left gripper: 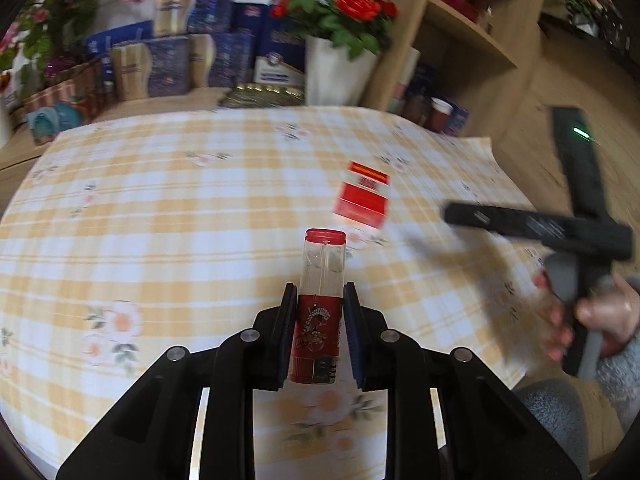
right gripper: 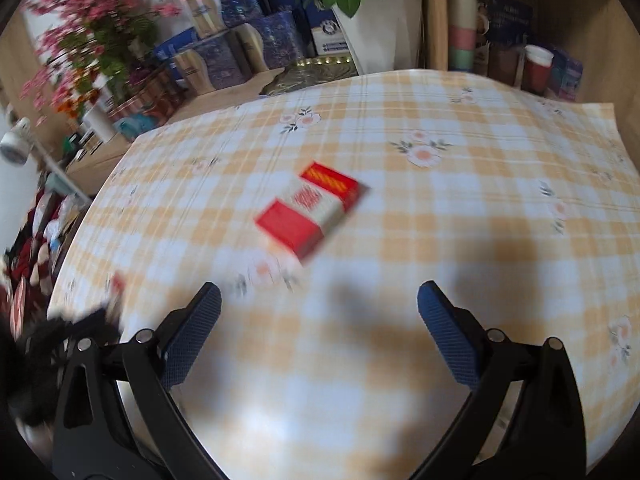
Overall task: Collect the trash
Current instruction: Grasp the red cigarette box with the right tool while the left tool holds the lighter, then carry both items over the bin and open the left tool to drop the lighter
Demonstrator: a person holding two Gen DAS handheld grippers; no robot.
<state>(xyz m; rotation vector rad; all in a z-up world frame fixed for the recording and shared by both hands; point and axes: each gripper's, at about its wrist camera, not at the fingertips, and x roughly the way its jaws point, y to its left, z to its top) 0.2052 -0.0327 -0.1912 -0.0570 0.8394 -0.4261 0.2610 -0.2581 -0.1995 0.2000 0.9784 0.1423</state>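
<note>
Left wrist: left hand-held gripper clamped on lighter, label unreadable; right hand-held gripper spread.

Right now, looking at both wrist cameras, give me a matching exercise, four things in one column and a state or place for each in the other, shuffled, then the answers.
Things
1. left gripper
2. right gripper
3. red and white cardboard pack
4. white square flower pot

States or places
A. lying flat on the yellow checked tablecloth, nothing touching it
B. jaws wide apart, nothing between them
C. standing beyond the far edge of the cloth, holding red flowers
D. jaws shut on the red lighter with a clear upper body

Pairs: 1-D, 2-B, 3-A, 4-C
</note>
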